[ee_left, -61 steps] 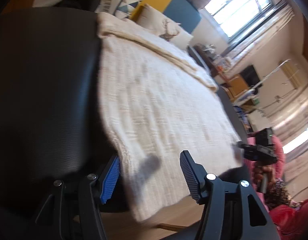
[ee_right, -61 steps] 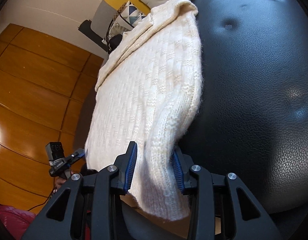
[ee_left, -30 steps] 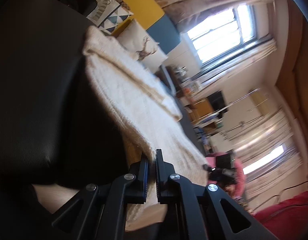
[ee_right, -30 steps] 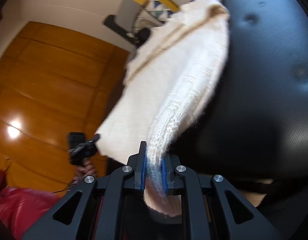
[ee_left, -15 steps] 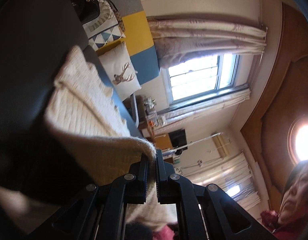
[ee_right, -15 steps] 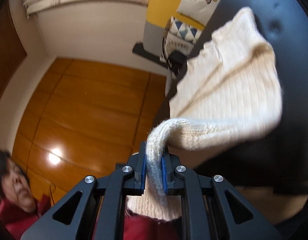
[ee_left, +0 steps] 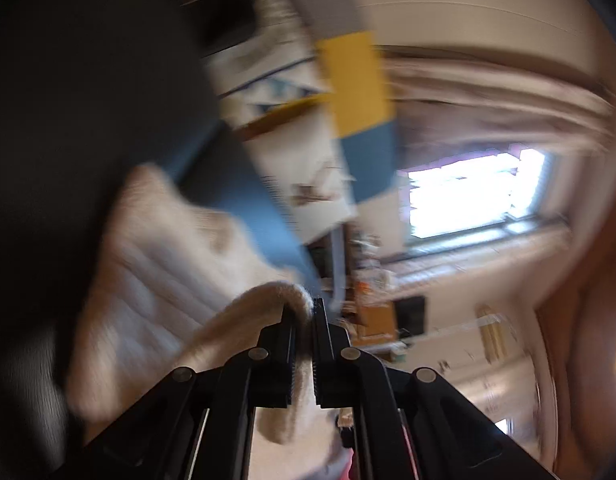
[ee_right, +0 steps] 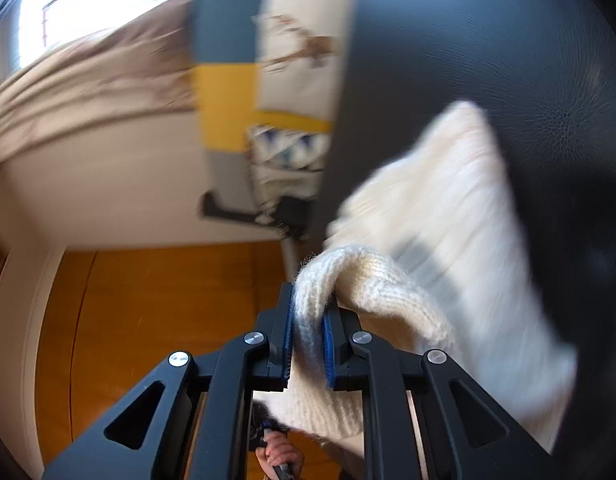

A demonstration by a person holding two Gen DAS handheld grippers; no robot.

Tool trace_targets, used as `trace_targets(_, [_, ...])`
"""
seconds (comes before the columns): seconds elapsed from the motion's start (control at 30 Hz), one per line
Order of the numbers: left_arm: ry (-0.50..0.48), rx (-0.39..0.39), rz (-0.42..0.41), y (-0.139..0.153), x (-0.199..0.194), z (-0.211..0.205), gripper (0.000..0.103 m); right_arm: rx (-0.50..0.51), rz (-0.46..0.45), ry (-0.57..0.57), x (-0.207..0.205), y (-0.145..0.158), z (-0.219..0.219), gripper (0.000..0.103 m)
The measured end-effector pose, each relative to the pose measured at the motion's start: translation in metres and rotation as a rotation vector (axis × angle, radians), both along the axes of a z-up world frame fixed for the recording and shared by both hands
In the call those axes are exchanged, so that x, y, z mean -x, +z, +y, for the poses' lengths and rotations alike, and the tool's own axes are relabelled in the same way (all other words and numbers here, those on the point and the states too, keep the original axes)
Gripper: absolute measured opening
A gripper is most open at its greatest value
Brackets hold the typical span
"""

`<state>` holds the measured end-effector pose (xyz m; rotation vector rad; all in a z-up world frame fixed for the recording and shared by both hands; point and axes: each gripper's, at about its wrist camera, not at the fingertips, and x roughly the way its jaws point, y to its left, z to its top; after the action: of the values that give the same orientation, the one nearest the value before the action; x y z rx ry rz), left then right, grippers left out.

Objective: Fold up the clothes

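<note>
Both tongs are clamped on the same cream knitted sweater, each on its own fold of the knit. In the left wrist view we see the left gripper (ee_left: 302, 320) pinched nearly together with a thin fold of the sweater (ee_left: 156, 280) caught between its black fingers; the knit loops up over the fingertips at about 12 o'clock and then falls away toward 9 and 10 o'clock, spreading across the black leather surface (ee_left: 68, 100). A further flap of cream cloth hangs below the fingers toward 6 o'clock. This view is heavily blurred — we can make out ribbed texture in the knit but no finer detail.

In the right wrist view our right gripper (ee_right: 308, 332) holds a thicker roll of the sweater (ee_right: 448, 208) between its blue-padded fingers (ee_right: 288, 332), the pads pressed against the knit on either side. From the grip the cloth arches up and over toward 1 o'clock, then drapes out toward 2 and 3 o'clock, where its broad panel lies against the black leather surface (ee_right: 508, 40). More of the knit hangs beneath the fingers toward 5 o'clock.

Beyond the tongs, at 11 to 12 o'clock in the right view, we see patterned cushions (ee_right: 296, 52) against yellow and blue panels, and a bright window (ee_right: 88, 4) at 10 o'clock. At 6 o'clock, under the hanging cloth, a hand (ee_right: 278, 456) shows — probably gripping a handle, though we can see only part of it.
</note>
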<state>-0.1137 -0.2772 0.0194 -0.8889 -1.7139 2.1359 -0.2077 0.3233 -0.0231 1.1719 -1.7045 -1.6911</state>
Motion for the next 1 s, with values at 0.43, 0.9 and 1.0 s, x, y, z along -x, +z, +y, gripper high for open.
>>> trace_targets(0.43, [0.051,-0.025,-0.043,-0.015,0.038,-0.007,0.014,0.249,-0.152,-0.197,0.046,-0.021,0.010,0.049])
trace_targets(0.9, [-0.026,0.413,0.052,0.028,0.032,0.041,0.015,-0.746,0.368,0.110,0.044,0.093,-0.054,0.052])
trace_targets(1.0, [-0.106,0.583,0.087,0.031,0.034,0.075,0.016,-0.840,0.479,0.207,0.040,0.092,-0.078,0.021])
